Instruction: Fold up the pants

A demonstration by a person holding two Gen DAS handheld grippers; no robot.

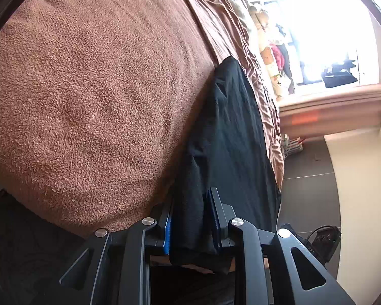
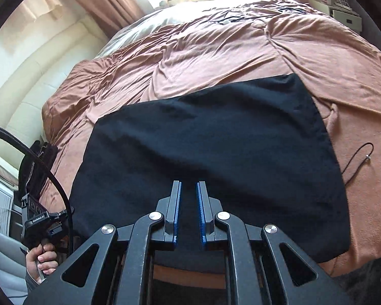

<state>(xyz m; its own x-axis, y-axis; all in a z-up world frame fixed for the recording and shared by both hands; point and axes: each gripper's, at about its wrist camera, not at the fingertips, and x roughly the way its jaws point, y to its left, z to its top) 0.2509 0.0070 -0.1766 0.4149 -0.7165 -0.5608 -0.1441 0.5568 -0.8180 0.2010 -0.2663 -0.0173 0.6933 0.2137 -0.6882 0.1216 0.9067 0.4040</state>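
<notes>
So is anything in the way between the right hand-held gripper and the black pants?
Nothing visible is. The right hand-held gripper hangs open right over the black pants, with no object between them. The left hand-held gripper already pinches the pants' edge.

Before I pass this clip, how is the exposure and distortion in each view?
Left wrist: the window is blown out white, the brown blanket bulges with fisheye curve, and the black pants lose fold detail. Right wrist: glare washes the bed's far end; the pants read as flat black.
</notes>
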